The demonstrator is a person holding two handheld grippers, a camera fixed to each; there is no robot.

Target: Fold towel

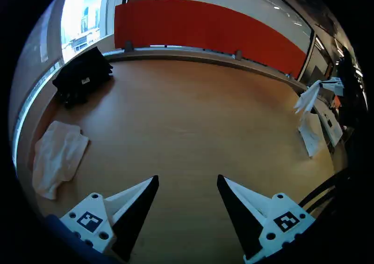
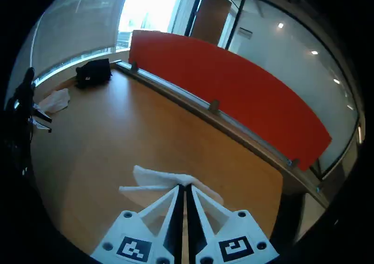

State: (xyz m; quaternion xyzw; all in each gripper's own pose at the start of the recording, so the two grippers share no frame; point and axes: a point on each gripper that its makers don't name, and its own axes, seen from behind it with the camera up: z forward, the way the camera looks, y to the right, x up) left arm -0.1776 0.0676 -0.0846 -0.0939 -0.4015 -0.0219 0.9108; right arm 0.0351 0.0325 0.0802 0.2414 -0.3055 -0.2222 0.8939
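A wooden surface (image 1: 196, 119) is carrying a crumpled white towel (image 1: 58, 156), which is lying near its left edge. A black bag (image 1: 83, 74) is sitting in the far left corner, and a red divider (image 1: 210, 28) is standing along the far edge.

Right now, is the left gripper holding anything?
No, the left gripper is open, with bare table showing between its fingers.
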